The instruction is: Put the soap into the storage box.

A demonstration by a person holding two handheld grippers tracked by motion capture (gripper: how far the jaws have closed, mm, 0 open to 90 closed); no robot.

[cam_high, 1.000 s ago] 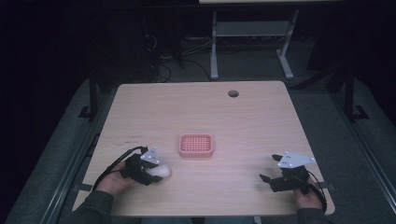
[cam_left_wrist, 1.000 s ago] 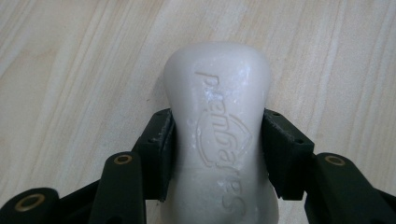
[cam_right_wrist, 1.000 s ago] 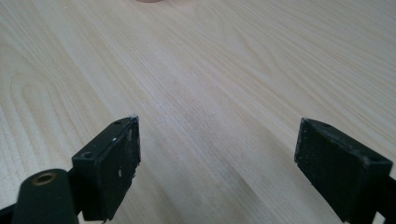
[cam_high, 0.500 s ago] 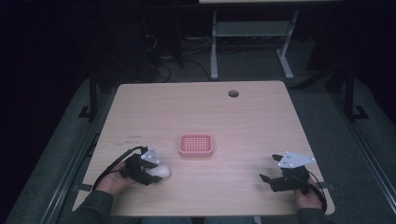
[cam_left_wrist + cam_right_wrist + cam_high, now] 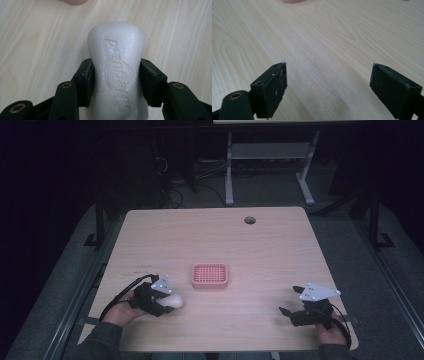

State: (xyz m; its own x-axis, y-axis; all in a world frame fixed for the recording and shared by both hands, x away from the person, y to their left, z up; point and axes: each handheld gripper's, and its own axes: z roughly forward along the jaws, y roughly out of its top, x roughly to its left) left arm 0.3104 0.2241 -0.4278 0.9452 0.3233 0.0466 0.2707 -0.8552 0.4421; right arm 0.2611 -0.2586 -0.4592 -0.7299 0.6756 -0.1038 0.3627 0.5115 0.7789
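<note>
A white bar of soap (image 5: 117, 72) with embossed lettering lies on the wooden table (image 5: 210, 240), and my left gripper (image 5: 115, 77) is shut on it, both black pads pressing its sides. In the high view the soap (image 5: 175, 301) pokes out to the right of the left gripper (image 5: 169, 301) at the table's front left. A pink slotted soap dish (image 5: 210, 275) sits a short way beyond and to the right of it. My right gripper (image 5: 328, 86) stands open over bare wood, and the right gripper (image 5: 291, 301) rests low at the front right in the high view.
A round cable hole (image 5: 249, 220) is in the table near its far edge. Beyond the table stand the legs of a metal frame (image 5: 229, 175) on a dark floor. A black cable (image 5: 120, 295) trails from the left gripper.
</note>
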